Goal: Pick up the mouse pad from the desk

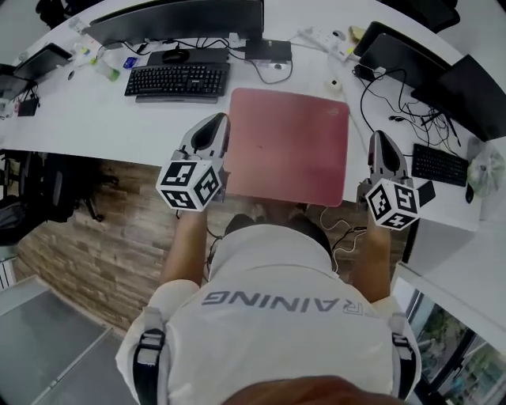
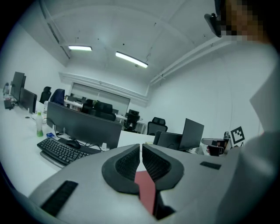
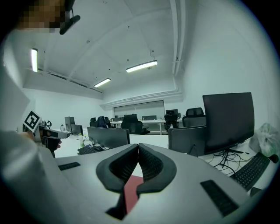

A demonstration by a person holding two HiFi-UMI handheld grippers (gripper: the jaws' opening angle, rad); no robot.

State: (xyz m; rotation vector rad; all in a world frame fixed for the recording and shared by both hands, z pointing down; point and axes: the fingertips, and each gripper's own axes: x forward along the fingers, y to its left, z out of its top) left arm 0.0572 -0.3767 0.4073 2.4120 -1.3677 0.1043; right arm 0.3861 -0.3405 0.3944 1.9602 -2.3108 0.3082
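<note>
Nearest the desk's near edge, item by item outward:

- Left gripper (image 1: 216, 120): jaws closed, tips meeting, nothing seen pinched between them. A red sliver shows in the gap behind the tips; whether it is the pad cannot be told. It stands just beside the pad's left edge and points away from the person.
- Right gripper (image 1: 380, 138): jaws likewise closed, with the same red sliver. It is near the pad's right edge, with a slightly wider gap than on the left.
- Mouse pad (image 1: 288, 142): red, flat and close to square, with no clear long axis. It lies between the two grippers, its near edge at or just over the near edge of the desk (image 1: 95, 119). The left gripper is judged the closer; each would have to turn inward towards a side edge.
- Keyboard (image 1: 178, 81): beyond the pad's far left corner.
- Monitor (image 1: 178, 20): along the far edge.
</note>
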